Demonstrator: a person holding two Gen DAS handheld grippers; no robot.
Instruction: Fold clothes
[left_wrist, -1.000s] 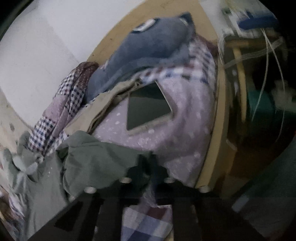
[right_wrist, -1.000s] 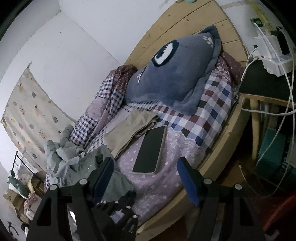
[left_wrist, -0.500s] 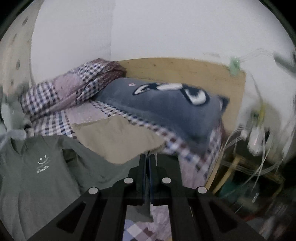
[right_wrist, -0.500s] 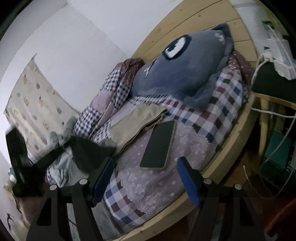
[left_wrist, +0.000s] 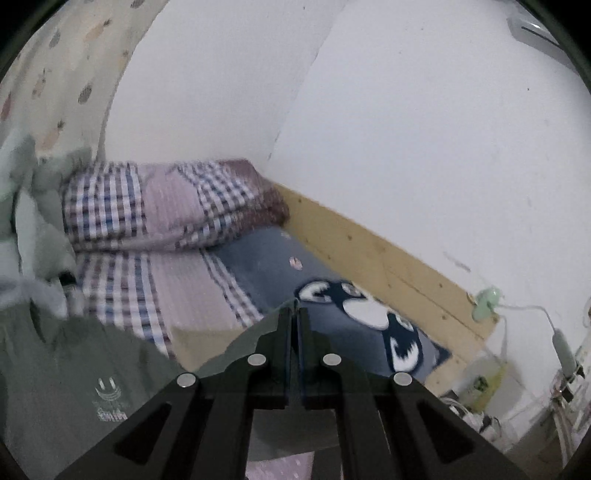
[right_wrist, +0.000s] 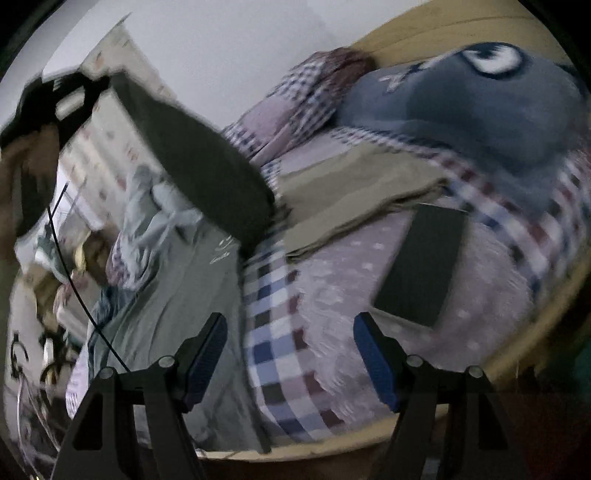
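The left tongs are clamped on an edge of the grey-green T-shirt, lifting that part above the bed while the rest drapes down toward the bed's near edge. The right tongs hang spread apart and empty over the near edge of the bed, between the shirt and a dark phone. A folded beige garment lies by the grey plush pillow at the headboard end.
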